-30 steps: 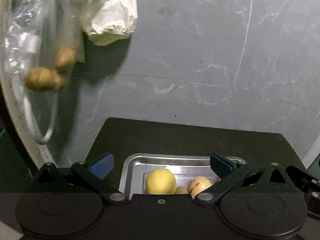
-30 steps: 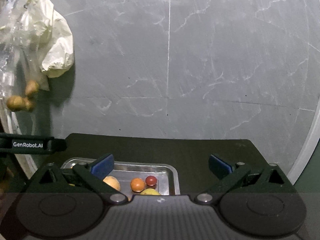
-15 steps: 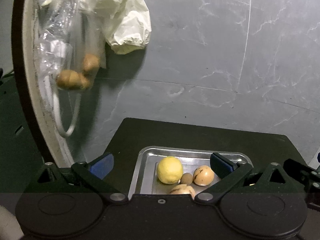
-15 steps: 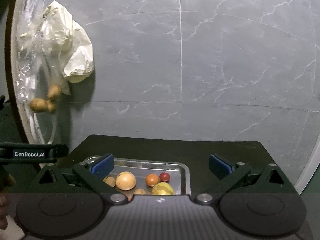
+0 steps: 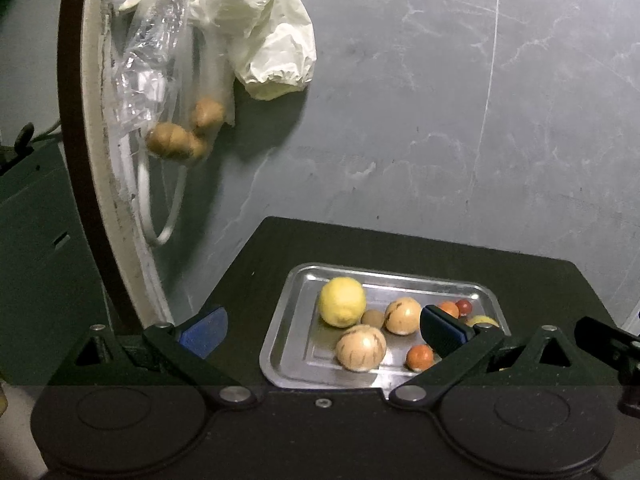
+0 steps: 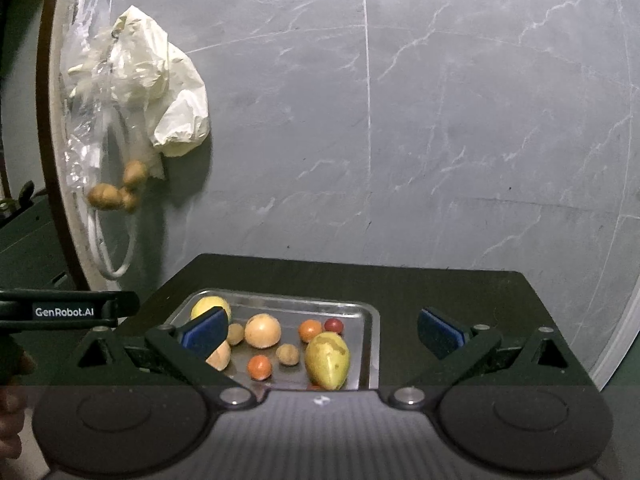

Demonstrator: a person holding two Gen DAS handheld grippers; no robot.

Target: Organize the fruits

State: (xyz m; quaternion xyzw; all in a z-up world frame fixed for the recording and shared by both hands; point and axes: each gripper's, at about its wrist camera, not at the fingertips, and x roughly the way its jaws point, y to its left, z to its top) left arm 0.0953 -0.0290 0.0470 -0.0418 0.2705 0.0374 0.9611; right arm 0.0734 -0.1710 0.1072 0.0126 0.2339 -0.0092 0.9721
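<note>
Holding both tools spread wide, you've got nothing between either pair of fingers. Your left gripper [image 5: 324,328] hangs above the near-left part of the metal tray [image 5: 280,344], its blue pads well apart, the right pad sitting in front of the small fruit at the tray's right end. Your right gripper [image 6: 322,330] is equally released, its left pad covering part of the tray's left side and its right pad out over the bare dark table [image 6: 460,284].

Look into the tray from the left wrist view: a yellow lemon [image 5: 342,301] sits at the back left, a small brown round fruit [image 5: 372,317] just beside it, then a tan round fruit [image 5: 402,315], and nearer you a striped tan fruit [image 5: 361,348]. A small orange fruit [image 5: 419,357] lies at the front right, with a little red one [image 5: 464,306] at the far right.

From your right wrist view there's also a yellow-green mango [image 6: 327,359] lying near the tray's right wall, touching none of the round fruit as far as you can tell.

Beyond the table, a grey marbled wall [image 6: 440,120] fills the background. On its left hangs a clear plastic bag [image 5: 140,80] with brown lumpy pieces [image 5: 176,145] in it, beside a crumpled cream bag [image 5: 276,56]. A hand [image 6: 10,420] shows dimly at the left edge of the right wrist view.
</note>
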